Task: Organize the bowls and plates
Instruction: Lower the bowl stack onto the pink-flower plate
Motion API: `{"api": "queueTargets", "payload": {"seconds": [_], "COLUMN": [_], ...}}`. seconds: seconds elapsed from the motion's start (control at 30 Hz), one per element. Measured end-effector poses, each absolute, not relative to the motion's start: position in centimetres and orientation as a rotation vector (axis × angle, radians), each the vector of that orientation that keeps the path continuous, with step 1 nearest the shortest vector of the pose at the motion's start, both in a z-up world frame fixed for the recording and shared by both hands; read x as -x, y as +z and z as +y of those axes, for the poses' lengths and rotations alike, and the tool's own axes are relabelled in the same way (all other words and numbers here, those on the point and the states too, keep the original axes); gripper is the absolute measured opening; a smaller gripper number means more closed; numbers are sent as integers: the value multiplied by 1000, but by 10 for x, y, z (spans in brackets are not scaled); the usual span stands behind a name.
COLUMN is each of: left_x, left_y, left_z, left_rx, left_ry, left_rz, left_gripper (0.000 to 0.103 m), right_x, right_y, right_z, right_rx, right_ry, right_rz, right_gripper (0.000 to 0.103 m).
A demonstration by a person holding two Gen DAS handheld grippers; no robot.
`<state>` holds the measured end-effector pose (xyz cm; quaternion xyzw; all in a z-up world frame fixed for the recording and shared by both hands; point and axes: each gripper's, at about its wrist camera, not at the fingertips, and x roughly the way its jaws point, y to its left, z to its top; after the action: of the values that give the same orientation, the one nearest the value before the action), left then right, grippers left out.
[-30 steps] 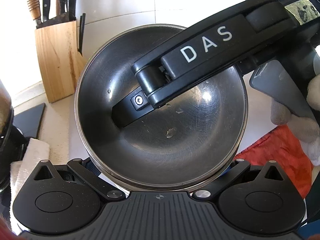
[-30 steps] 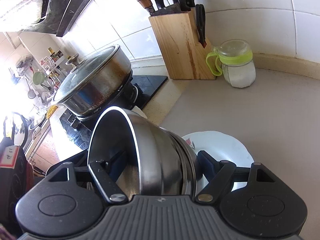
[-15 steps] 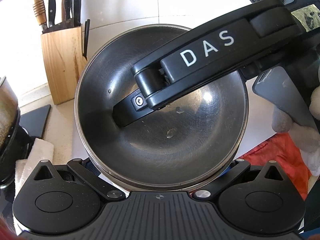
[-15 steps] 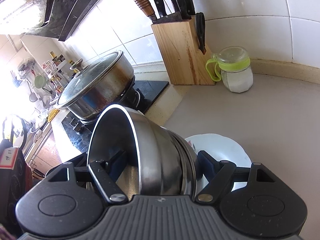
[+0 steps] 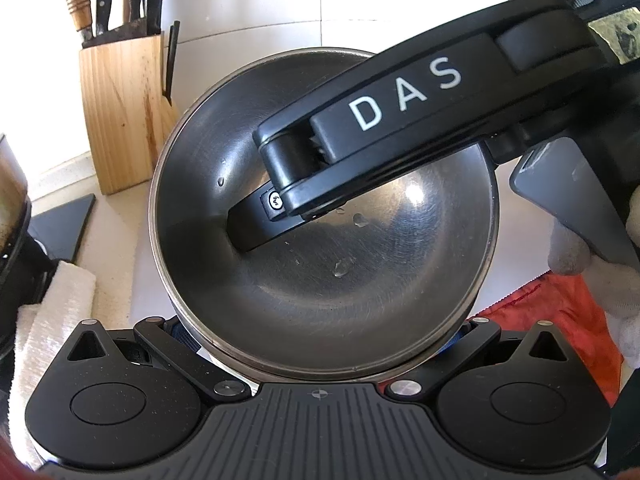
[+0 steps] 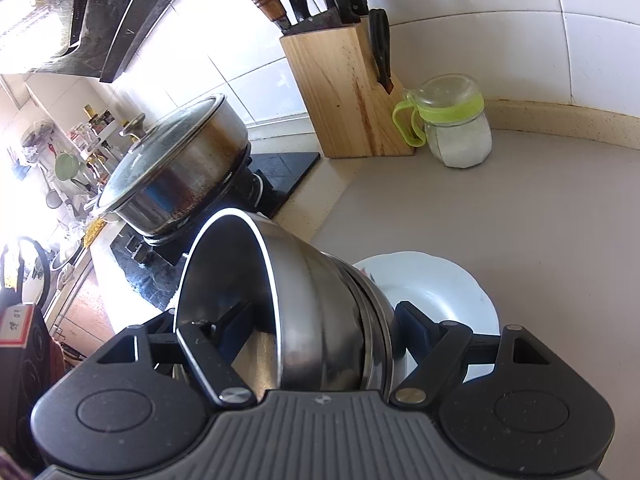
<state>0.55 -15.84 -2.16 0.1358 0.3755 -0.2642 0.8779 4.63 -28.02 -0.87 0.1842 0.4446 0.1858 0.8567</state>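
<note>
On the beige counter [image 6: 500, 216], right gripper [image 6: 320, 320] jaws clamp nested, water-spotted steel bowls [image 6: 320, 312]; left jaws unclear.

The steel bowl [image 5: 320, 240] is hiding the left gripper [image 5: 320, 330] tips, while the right gripper [image 5: 400, 148] is covering part of its inside. In the right wrist view the bowl stack [image 6: 304, 312] is blocking the white plate [image 6: 436, 288] — its near edge — and the shelf clutter [image 6: 80, 132] is blurring into glare.
</note>
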Motion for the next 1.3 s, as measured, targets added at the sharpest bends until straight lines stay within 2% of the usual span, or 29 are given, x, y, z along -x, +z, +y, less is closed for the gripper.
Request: {"api": "queueTargets", "payload": {"seconds": [0.83,1.1,1.3], "left_x": [-37,-37,-33], "left_y": [-54,-47,-45], "left_z": [-170,-171,-169], "left_rx": [-274,-265,-293], "left_ry": [-522,-526,-526], "left_rz": [810,832,827], "left_gripper": [103,103,103], "right_x": [-72,-74,-69], "right_y": [-48,-62,-53], "right_z": [-291,-299,-303], "right_rx": [-420,-479,-442], "right_ry": [329,316,286], "right_rz": [960,982,943], "right_gripper": [79,79,79]}}
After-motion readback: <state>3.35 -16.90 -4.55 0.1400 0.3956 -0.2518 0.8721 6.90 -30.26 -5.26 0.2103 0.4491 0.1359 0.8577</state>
